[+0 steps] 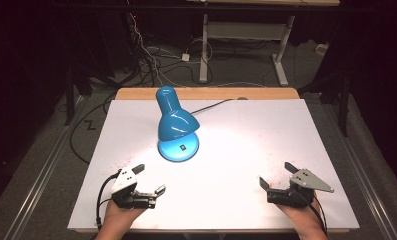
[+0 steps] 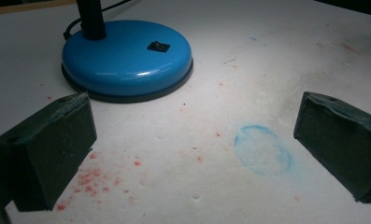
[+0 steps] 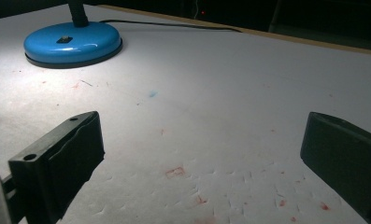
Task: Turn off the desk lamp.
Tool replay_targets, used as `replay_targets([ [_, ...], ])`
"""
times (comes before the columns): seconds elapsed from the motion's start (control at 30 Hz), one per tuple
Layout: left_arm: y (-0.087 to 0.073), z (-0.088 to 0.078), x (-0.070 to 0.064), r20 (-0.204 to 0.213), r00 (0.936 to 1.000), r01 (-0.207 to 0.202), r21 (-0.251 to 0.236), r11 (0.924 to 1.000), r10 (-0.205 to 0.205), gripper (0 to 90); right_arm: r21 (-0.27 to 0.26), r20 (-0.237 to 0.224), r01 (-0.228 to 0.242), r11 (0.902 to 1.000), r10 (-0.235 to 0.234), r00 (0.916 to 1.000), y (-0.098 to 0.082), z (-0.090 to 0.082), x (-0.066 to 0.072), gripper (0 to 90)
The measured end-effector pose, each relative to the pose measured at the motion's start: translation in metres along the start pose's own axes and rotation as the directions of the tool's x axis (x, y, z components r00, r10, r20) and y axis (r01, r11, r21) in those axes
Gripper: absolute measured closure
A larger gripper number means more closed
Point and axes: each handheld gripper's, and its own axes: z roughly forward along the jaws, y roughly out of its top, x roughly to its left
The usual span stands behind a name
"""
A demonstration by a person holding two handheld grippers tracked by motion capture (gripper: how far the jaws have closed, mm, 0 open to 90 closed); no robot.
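Blue lamp (image 1: 178, 125) lit, shade hiding its neck (base switch (image 2: 158, 46) blurry), left gripper (image 1: 150, 178) and right gripper (image 1: 277, 174) near it, both released, empty.

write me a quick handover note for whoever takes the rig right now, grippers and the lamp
Left gripper: open, nothing between its jaws, low over the white sheet at the near left, nearest the lamp.
Right gripper: open, holding nothing, at the near right.
Lamp: blue desk lamp standing upright at mid-left of the sheet, lit, shade aimed down over its round base. A small black switch sits on the base; the cord runs off toward the far edge.
Done: nothing visible yet; neither gripper touches the lamp.
Left: probably a reach to the lamp, likely its base or switch, with the left gripper.
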Motion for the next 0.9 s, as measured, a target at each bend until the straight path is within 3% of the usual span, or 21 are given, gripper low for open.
replay_targets([
  [0.57, -0.0034, -0.0019, -0.0001, 0.028, 0.9994, 0.020, 0.000, 0.9998, -0.020, 1.5, -0.008, -0.016, 0.013, 0.9999, -0.013, 0.9998, 0.0015, 0.0004, 0.0021, 0.3],
  [0.83, -0.0031, -0.0041, 0.0017, 0.024, 0.9994, 0.025, -0.014, 0.9996, -0.024, 7.5, -0.006, -0.024, 0.019, 0.9998, -0.019, 0.9995, 0.0010, 0.0004, 0.0023, 0.3],
  [0.9, -0.0028, -0.0054, 0.0024, 0.038, 0.9988, 0.031, -0.017, 0.9994, -0.030, 10.6, -0.008, -0.026, 0.018, 0.9998, -0.018, 0.9995, 0.0012, 0.0007, 0.0033, 0.3],
])
